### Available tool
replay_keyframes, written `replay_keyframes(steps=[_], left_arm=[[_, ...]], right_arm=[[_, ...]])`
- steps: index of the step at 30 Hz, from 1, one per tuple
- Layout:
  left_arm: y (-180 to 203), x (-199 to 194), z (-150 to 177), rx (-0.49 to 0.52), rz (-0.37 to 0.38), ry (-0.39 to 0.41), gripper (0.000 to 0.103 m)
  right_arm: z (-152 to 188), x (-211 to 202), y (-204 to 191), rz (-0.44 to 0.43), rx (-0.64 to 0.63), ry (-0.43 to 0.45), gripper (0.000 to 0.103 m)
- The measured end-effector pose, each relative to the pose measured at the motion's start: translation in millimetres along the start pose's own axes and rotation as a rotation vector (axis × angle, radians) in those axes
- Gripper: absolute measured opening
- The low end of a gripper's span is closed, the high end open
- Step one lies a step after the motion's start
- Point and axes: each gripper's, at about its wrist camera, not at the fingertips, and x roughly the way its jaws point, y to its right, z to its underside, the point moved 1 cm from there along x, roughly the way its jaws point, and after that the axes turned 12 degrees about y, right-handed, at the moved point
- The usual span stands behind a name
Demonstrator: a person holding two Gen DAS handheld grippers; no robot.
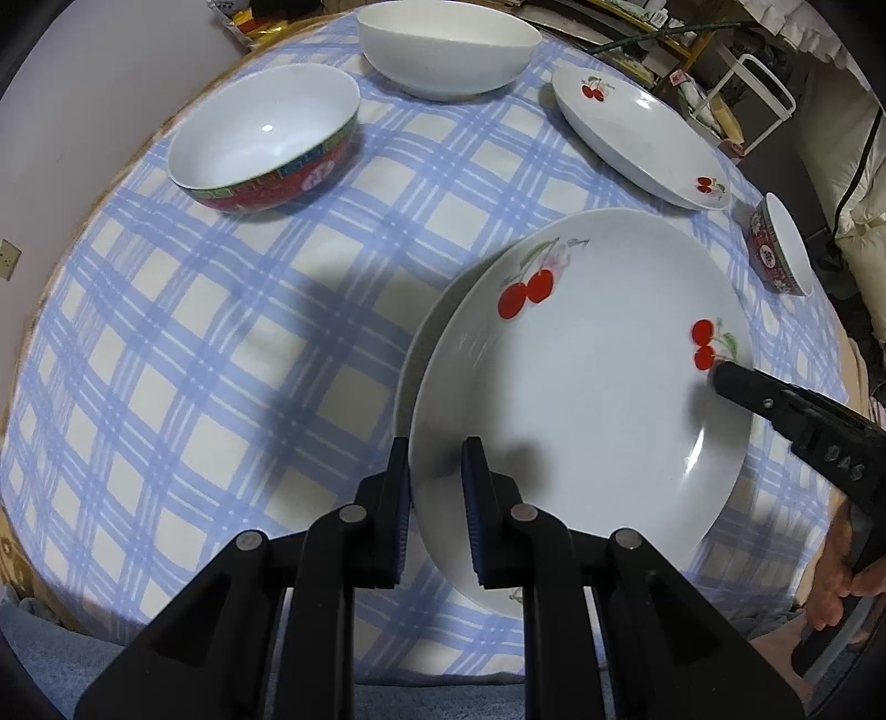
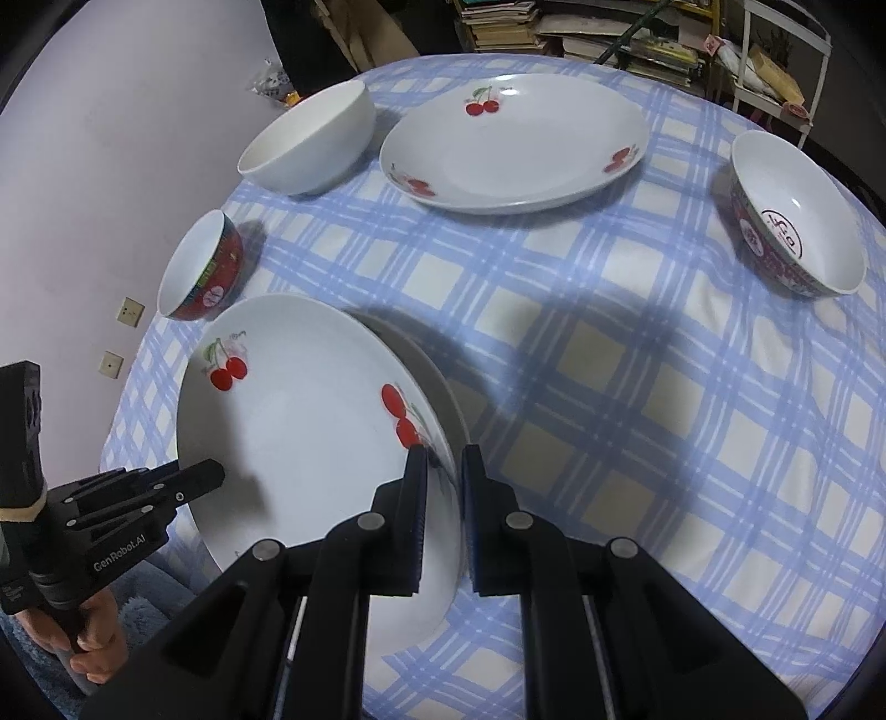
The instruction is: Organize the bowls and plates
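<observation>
Item: cherry plate [image 1: 581,376], pinched at opposite rims by left gripper [image 1: 437,471] and right gripper [image 2: 443,476], poised over second plate [image 1: 412,360] on tablecloth [image 1: 221,332]. Step: stacking. Next: lower level, centred, then release.

We see a glossy, smooth white plate [image 1: 581,387] that looks like glazed ceramic, printed with red cherries, and at twelve o'clock from it a plain white bowl [image 1: 448,47] with the same shiny glaze. The bowl with the red band [image 1: 266,141] at ten o'clock is glossy too, catching a small highlight inside. Under them lies a soft, matt cloth [image 1: 221,332] in blue and cream checks, while the left gripper [image 1: 434,515] is matt black plastic with dull metal pins and ribbed dark blue pads [image 1: 473,515].
</observation>
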Motion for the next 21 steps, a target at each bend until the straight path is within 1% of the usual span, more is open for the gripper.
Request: replay_keyframes(steps=[2, 5, 8, 16, 21], left_arm=[[-2, 6, 1, -0.025, 0.024, -0.021, 0.017], [-5, 11, 1, -0.056, 0.042, -0.027, 0.017], [-4, 11, 2, -0.048, 0.041, -0.023, 0.017], [8, 4, 6, 0.033, -0.016, 0.008, 0.017], [5, 2, 6, 0.020, -0.007, 0.012, 0.017]], right_arm=[[1, 4, -7, 0.058, -0.074, 0.005, 0.014], [4, 7, -11, 0.094, -0.121, 0.012, 0.014], [4, 8, -7, 0.086, -0.113, 0.013, 0.013], [4, 5, -1, 0.067, -0.084, 0.028, 0.013], [4, 5, 2, 0.053, -0.066, 0.027, 0.013]])
